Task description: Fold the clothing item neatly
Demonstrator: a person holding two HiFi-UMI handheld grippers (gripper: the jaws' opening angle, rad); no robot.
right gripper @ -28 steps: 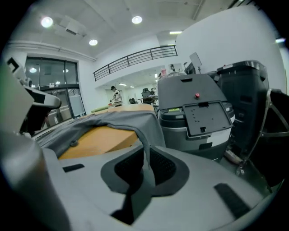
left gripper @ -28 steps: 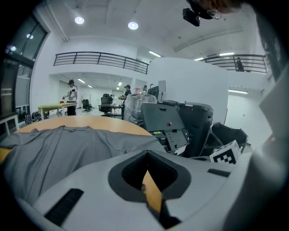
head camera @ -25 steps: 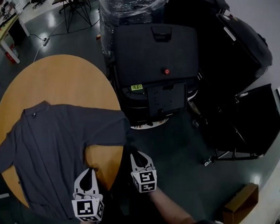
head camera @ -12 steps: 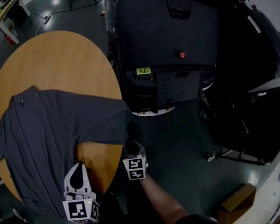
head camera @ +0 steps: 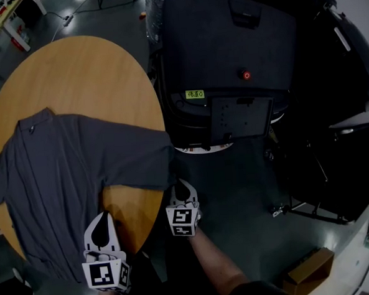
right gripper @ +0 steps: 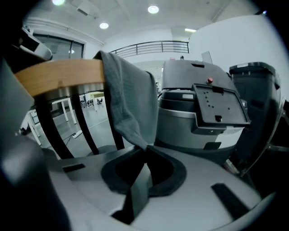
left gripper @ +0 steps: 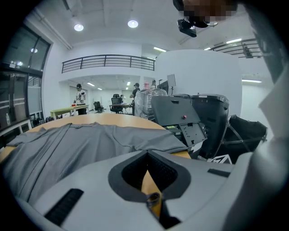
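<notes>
Left hand-held gripper (head camera: 102, 217) closed; right hand-held gripper (head camera: 179, 184) closing on sleeve (right gripper: 131, 106).

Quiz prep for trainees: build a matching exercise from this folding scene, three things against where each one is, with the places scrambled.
Things:
1. grey fabric shirt
2. left gripper
3. large black machine with a red button

Places:
a. on the floor beside the table
b. spread on the round wooden table
c. jaws shut and empty, over bare wood next to the shirt

Pairs: 1-b; 2-c; 3-a
</notes>
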